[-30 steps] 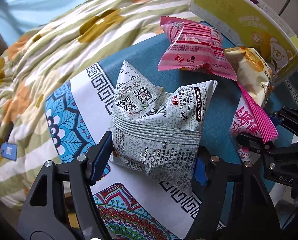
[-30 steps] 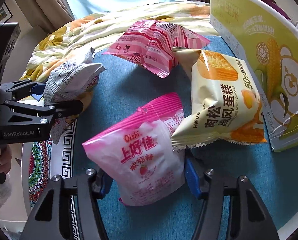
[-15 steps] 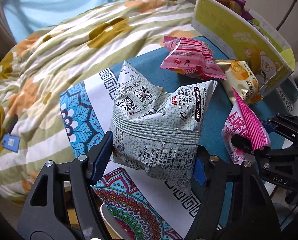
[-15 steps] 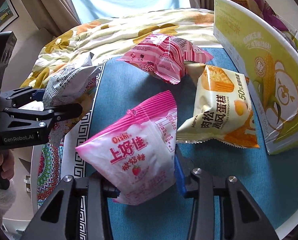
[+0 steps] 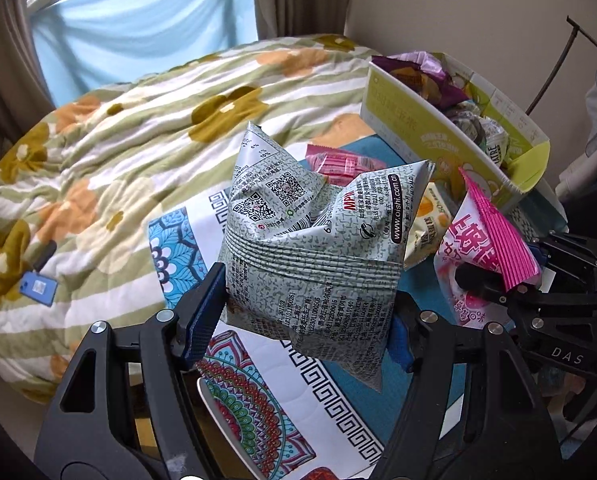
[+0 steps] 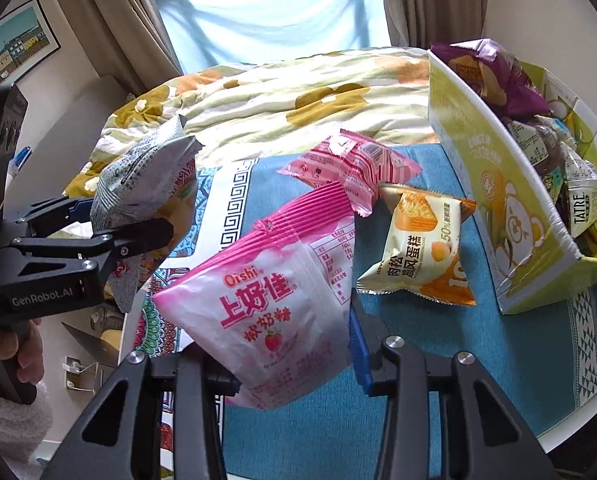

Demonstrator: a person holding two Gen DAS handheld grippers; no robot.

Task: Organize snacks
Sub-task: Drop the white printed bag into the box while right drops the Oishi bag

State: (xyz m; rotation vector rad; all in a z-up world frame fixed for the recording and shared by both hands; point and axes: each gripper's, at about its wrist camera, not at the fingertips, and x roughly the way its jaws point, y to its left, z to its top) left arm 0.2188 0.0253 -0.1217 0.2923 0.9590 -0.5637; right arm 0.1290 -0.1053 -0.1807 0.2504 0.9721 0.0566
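Clamped between the blue pads of the left gripper (image 5: 306, 320): a grey-green Oishi snack bag (image 5: 310, 248), lifted clear of the table. Pinched tightly in the right gripper (image 6: 290, 364): a pink Oishi strawberry candy bag (image 6: 274, 300), also in the air. Below, on the blue patterned tablecloth (image 6: 438, 352), a pink striped wafer packet (image 6: 350, 164) touching a pork floss chiffon cake packet (image 6: 422, 248). Just beside, to the right, a yellow-green cardboard box (image 6: 498, 184) already filled with snacks. Behind the table, a flowered quilt (image 5: 138, 128).

A striped pink wrapped snack (image 6: 348, 168) lies on the teal patterned tablecloth (image 6: 438, 356), behind a cream cake packet (image 6: 422, 248); the yellow-green cardboard box (image 6: 498, 184) stands right of both, holding more packets.
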